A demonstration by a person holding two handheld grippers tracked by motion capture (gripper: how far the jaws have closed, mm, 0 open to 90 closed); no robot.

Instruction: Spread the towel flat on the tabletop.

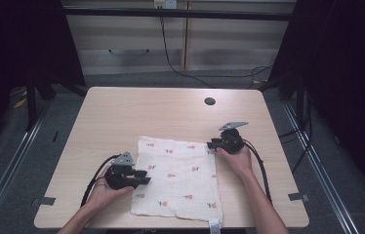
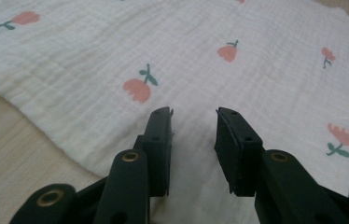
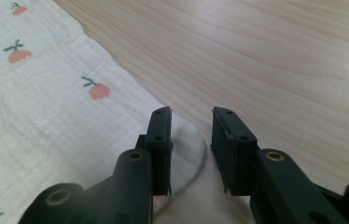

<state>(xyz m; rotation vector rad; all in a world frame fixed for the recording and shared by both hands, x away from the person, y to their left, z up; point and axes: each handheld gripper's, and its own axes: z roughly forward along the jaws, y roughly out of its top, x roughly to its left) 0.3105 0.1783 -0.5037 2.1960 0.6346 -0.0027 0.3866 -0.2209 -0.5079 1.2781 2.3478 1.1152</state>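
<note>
A white muslin cloth [image 1: 178, 178] printed with small pink flowers lies flat on the near half of the wooden table [image 1: 146, 112]. My left gripper [image 1: 146, 176] sits at the cloth's left edge and points right. In the left gripper view the cloth [image 2: 210, 70] spreads under the left gripper [image 2: 193, 121], whose jaws stand apart with nothing pinched. My right gripper [image 1: 211, 145] is at the cloth's far right corner and points left. In the right gripper view that corner of the cloth [image 3: 46, 116] bulges up between the parted jaws of the right gripper [image 3: 190, 119], which do not press on it.
A dark round cable hole [image 1: 210, 101] sits in the table's far right part. A small label [image 1: 214, 225] hangs off the cloth's near right corner at the table's front edge. Bare wood runs behind and beside the cloth. Black cables trail from both grippers.
</note>
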